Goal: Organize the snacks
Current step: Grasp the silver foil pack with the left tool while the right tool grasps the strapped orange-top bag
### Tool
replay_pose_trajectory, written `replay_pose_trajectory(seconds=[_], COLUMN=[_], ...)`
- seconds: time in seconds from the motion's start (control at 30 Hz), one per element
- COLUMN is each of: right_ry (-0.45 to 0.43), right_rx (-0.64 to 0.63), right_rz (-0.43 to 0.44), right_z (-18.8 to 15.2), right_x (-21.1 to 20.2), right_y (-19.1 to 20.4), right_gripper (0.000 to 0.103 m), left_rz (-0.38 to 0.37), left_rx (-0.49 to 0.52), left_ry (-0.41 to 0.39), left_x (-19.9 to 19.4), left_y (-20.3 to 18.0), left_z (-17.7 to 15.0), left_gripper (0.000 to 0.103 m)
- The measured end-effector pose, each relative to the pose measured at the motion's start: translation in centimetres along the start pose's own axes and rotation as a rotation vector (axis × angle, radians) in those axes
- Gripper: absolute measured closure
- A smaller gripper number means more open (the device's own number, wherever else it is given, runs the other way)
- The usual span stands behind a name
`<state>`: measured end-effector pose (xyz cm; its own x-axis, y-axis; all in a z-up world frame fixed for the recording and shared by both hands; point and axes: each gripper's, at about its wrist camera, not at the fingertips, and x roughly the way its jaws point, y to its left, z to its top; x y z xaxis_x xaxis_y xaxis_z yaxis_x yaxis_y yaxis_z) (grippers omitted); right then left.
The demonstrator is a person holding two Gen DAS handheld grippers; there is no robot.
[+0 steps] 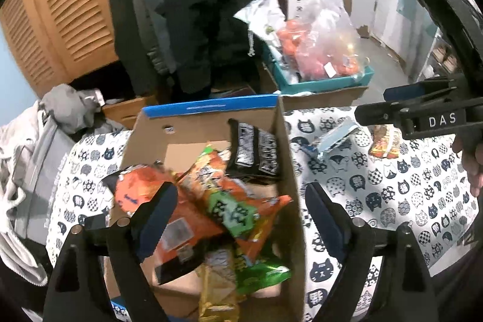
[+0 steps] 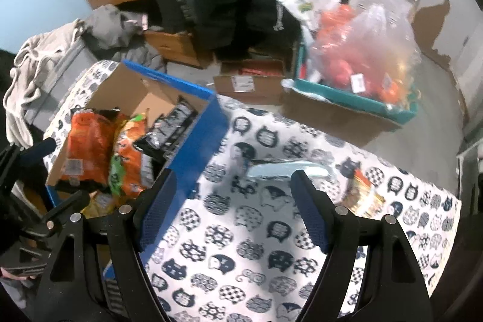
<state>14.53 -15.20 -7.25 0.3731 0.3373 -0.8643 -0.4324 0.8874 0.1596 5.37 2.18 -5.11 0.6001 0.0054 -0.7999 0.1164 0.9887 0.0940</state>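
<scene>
Spilling orange and green snack packets [image 1: 211, 201] fill cardboard box [image 1: 289, 171].

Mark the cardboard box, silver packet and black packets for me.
cardboard box [image 2: 193, 98], right wrist view, blue far rim.
silver packet [image 2: 286, 169], right wrist view, its middle.
black packets [image 1: 256, 150], left wrist view, front face.

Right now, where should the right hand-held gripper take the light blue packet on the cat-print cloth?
Grip the light blue packet across its narrow width, coming from above: it lies flat and long on the cloth, just ahead of the open right hand-held gripper.
</scene>
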Motion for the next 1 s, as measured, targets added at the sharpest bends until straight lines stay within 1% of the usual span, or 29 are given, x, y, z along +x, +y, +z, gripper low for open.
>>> replay_pose_trajectory(seconds=[0.3, 0.53, 0.7, 0.87, 1.0], right_ry=[0.001, 0.029, 0.059, 0.089, 0.119], right_rx=[0.072, 0.156, 0.215, 0.256, 0.286], right_rz=[-0.058, -0.103, -0.136, -0.153, -0.168], right_z=[-2.2, -3.9, -4.9, -5.4, -5.5], right_x=[-0.8, -0.2, 0.9, 2.4, 4.2], right_y=[-5.1, -9.5, -12.4, -14.5, -15.9], right_gripper=[0.025, 0.025, 0.025, 0.025, 0.025], left_rz=[-0.073, -0.094, -0.118, -0.146, -0.140], left_rx=[0.047, 0.082, 0.116, 0.154, 0.188], left_ry=[0.010, 0.009, 0.013, 0.036, 0.065], left_x=[0.8, 2.3, 3.6, 6.0, 8.2], left_y=[-3.7, -5.9, -7.7, -9.7, -11.0], left_z=[1.3, 2.6, 3.7, 5.1, 6.0], left_gripper=[0.015, 0.015, 0.015, 0.015, 0.015])
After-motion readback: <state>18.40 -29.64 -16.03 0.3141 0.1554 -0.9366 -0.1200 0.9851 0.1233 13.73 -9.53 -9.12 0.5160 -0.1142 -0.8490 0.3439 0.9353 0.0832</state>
